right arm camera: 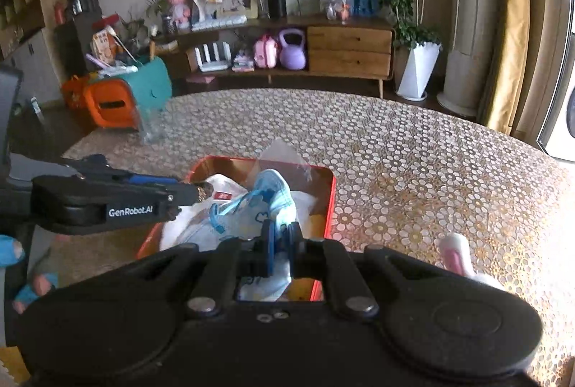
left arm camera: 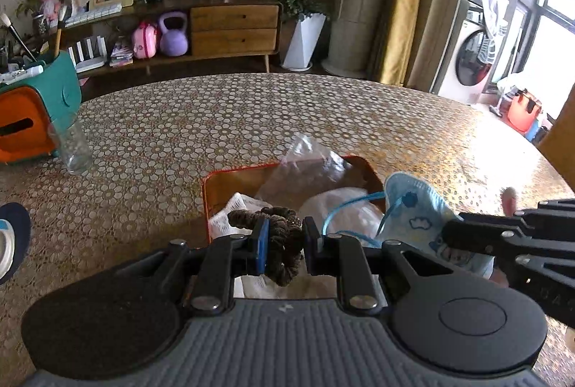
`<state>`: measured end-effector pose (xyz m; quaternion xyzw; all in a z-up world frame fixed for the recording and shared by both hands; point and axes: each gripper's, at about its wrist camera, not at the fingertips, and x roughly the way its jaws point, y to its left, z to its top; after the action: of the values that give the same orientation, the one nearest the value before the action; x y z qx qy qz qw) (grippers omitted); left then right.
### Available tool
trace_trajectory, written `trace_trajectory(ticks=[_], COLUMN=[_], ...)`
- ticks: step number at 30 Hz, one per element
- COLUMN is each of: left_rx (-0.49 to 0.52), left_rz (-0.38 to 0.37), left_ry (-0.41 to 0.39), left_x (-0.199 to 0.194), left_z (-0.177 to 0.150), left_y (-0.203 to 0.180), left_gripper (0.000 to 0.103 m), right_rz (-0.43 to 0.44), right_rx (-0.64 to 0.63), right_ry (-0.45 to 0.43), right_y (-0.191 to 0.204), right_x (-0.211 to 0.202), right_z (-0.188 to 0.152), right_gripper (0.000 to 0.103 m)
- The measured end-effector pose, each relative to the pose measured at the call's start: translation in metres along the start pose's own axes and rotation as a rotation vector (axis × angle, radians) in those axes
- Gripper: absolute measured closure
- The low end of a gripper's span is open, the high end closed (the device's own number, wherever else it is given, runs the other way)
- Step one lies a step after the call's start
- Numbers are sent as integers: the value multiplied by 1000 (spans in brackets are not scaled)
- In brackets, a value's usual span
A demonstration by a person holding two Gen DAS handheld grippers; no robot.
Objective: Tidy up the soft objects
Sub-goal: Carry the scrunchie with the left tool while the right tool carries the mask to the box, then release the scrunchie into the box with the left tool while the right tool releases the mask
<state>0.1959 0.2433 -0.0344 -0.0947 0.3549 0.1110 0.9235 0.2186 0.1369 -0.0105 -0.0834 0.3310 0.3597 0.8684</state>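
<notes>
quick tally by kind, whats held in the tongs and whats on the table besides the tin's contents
Brown scrunchie, held in the left tongs: 1
Blue face mask, held in the right tongs: 1
Red tin: 1
Clear glass: 1
Orange and teal box: 1
Total: 5

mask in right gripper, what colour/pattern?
Light blue face mask with cartoon cloud prints; clearest in the left wrist view.

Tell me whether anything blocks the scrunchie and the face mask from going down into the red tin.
Nothing visible does. The left claw holds the brown scrunchie and the right claw the blue face mask just over the open red tin, which already holds white packets.
</notes>
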Motion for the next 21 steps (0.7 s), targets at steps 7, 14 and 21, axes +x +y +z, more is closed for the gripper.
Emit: trace_trajectory(ticks=[7, 14, 21], left_rx=[-5, -12, -27], left_rz=[1, 1, -13], left_ry=[-8, 32, 93], left_x=[33, 63, 77], left_z=[6, 5, -1], left_y=[5, 8, 8], left_gripper=[83, 83, 83], right_rz=[-21, -26, -4], right_rx=[-11, -17, -5], right_ry=[37, 74, 86], right_y=[2, 0, -1], right_x=[38, 57, 63], right_z=[5, 6, 4], right_gripper=[96, 96, 95])
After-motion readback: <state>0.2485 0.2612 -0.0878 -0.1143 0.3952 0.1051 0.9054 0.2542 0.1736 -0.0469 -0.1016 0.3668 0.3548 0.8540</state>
